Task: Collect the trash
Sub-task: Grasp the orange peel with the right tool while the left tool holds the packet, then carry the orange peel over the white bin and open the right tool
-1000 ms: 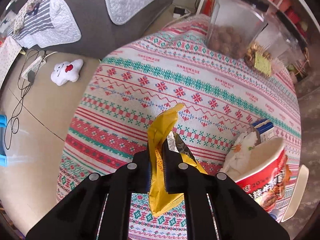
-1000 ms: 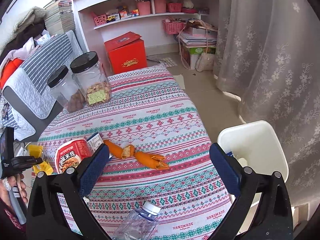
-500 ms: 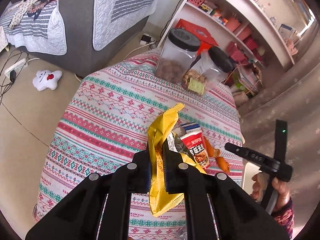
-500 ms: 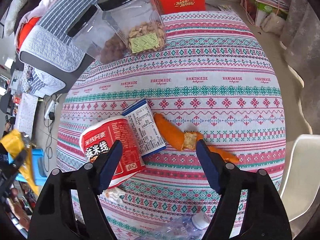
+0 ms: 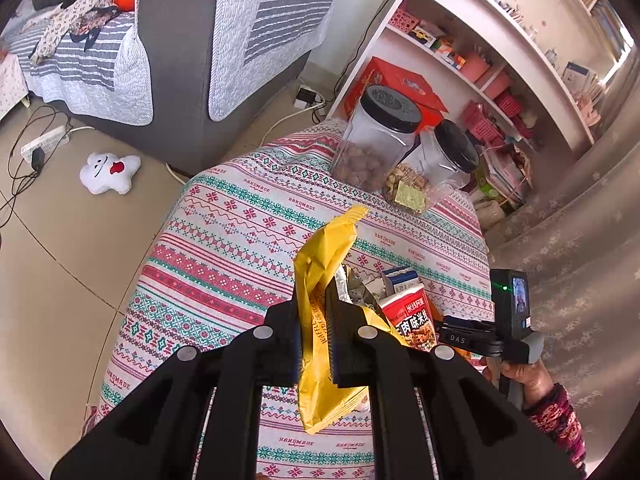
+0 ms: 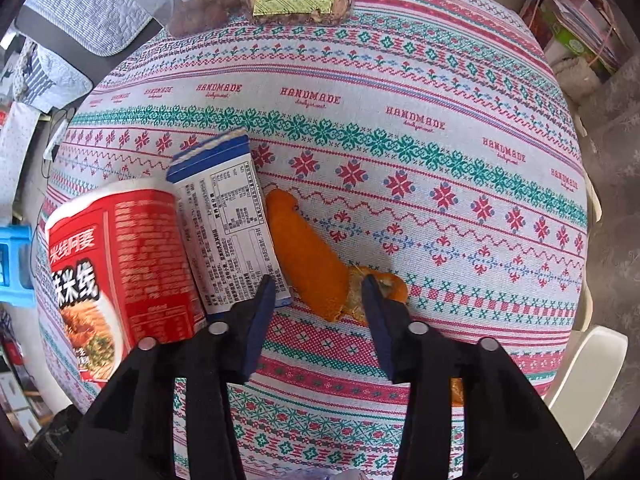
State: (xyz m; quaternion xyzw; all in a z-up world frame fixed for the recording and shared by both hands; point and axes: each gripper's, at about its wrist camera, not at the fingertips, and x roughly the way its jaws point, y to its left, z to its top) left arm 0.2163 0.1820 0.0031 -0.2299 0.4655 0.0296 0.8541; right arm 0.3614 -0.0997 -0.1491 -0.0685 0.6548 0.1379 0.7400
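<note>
Left gripper [image 5: 316, 344]: clamped shut on a yellow snack wrapper [image 5: 320, 280], which stands up between the fingers and hangs crumpled below them, held above the near end of the table.
Right gripper [image 6: 318, 308]: pointing down at the tablecloth [image 6: 400, 120]; its jaws have just been closing and stand partly apart, with the near end of the orange peel [image 6: 308, 256] between the tips. The pads do not visibly press on it.
Peel, position: flat on the cloth, near the middle of the table, just right of a blue-and-white carton [image 6: 228, 224] and touching or nearly touching it.
Peel, long axis: runs diagonally from far-left to near-right; a smaller curled piece [image 6: 394, 286] sits at the near-right end, beside the right finger.
Key relation: the jaws straddle the peel's near end rather than its middle, so closing should catch the broad end across its width.
Nearer hand: the right, already over the peel; the left is occupied.
Other trash: a red noodle cup [image 6: 120, 264] lies on its side left of the carton.
Risk: the left finger is close to the carton's corner and may pinch it too.
</note>
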